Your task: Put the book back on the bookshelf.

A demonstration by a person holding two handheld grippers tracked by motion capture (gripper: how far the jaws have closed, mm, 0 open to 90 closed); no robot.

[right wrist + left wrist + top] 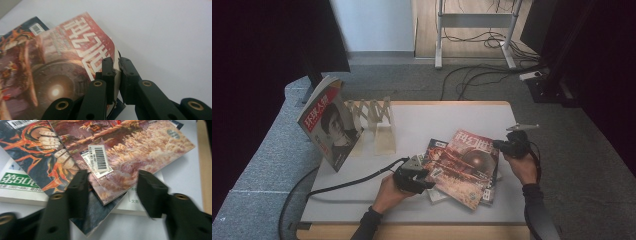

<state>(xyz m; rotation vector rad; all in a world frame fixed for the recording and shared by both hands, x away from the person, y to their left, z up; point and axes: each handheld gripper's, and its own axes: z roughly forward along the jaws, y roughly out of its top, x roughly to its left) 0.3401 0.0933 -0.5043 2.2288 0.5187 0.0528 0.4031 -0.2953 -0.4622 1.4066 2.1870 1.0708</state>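
Observation:
A red magazine [469, 162] with white characters lies on top of a small stack near the table's front. My right gripper [501, 145] is shut on its right edge; in the right gripper view the pads [108, 67] pinch the magazine [62, 60] at its cover edge. My left gripper [424, 172] sits at the stack's left side. In the left gripper view it [112, 187] stands open, with the barcode corner of the red magazine [130, 152] between the jaws and untouched. A second magazine [30, 152] with orange artwork and a white book [17, 185] lie underneath.
At the table's back left a wooden accordion rack [374, 117] stands, with a red-topped magazine [329, 125] bearing a portrait leaning upright against its left end. The grey tabletop [452, 112] is bare behind the stack. Cables and a desk frame [474, 30] lie on the floor beyond.

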